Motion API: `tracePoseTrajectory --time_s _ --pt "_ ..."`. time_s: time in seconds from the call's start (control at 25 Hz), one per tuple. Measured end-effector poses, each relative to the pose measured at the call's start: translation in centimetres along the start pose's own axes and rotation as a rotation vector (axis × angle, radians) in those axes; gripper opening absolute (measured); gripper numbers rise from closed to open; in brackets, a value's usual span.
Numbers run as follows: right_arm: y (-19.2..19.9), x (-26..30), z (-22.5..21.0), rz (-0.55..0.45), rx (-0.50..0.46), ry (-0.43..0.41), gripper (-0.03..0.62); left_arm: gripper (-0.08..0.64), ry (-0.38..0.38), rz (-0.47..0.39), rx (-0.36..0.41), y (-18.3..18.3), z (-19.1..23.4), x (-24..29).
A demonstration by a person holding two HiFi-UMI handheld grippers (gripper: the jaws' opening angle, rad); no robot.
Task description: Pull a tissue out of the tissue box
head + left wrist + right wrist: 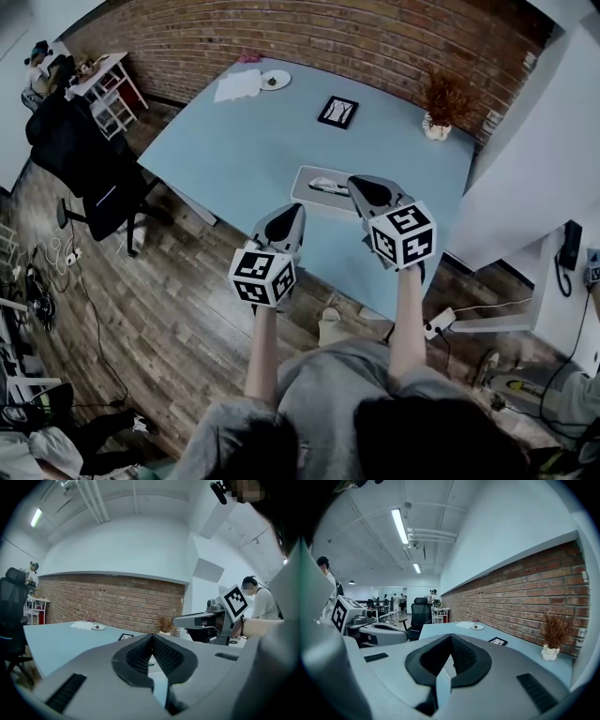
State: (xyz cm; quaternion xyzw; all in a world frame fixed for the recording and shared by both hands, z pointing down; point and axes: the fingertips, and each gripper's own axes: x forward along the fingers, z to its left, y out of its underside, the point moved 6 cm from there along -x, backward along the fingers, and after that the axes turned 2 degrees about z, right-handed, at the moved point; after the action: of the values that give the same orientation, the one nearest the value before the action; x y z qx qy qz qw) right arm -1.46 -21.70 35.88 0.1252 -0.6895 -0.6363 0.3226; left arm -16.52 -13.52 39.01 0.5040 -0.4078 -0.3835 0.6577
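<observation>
Grey tissue box (317, 185) lies on the desk's (272, 131) near side, partly behind the right gripper (358, 185). It and the left gripper (292, 214) have jaws closed, empty. Tugging unbraced would likely drag the light box.

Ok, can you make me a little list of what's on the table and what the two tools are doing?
Table: blue, beside a brick wall
Tissue box: grey, near the front edge, nothing touching it
Left tool: shut, empty, held in the air
Right tool: shut, empty, held in the air
Also on the table: potted dried plant, black frame, plate, papers
</observation>
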Motion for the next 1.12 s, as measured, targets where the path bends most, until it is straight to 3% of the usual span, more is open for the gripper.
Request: tracePoseTrajectory --time_s 0.6,1.12 --pt "1.4 5.5 -6.0 0.110 -0.031 -0.056 -0.002 0.003 0.008 0.086 -0.040 1.6 2.8 8.0" --pt "4.4 9.3 -6.1 0.249 -0.041 -0.076 0.000 0.003 0.022 0.175 -0.091 4.0 5.6 10.0"
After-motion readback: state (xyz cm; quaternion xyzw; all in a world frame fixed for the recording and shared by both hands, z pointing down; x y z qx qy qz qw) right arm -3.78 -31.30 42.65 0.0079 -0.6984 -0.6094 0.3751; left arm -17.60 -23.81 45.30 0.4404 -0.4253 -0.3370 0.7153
